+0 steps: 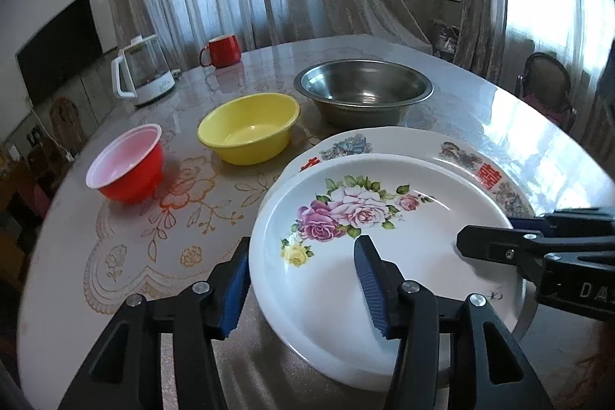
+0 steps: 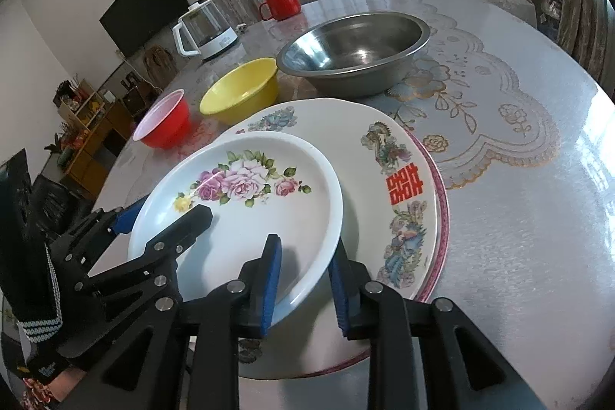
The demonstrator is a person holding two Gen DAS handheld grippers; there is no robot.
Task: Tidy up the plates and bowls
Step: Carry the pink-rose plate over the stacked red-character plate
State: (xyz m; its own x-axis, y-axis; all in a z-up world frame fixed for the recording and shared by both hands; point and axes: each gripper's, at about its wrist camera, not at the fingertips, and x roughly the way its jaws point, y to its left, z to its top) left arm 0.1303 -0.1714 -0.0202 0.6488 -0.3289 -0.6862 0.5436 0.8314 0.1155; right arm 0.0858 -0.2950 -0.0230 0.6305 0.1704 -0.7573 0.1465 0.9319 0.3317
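A white plate with roses lies on a larger plate with a dragon and a red character. That one rests on a pink-rimmed plate. My left gripper straddles the rose plate's near left rim with wide gaps, open. At the plate's right rim my right gripper has one pad inside and one outside; I see no pressing, so I read it as open. Behind stand a red bowl, a yellow bowl and a steel bowl, apart in a row.
A glass kettle and a red mug stand at the far left of the round table. A chair is beyond the table's right edge. Bare tabletop lies right of the plates.
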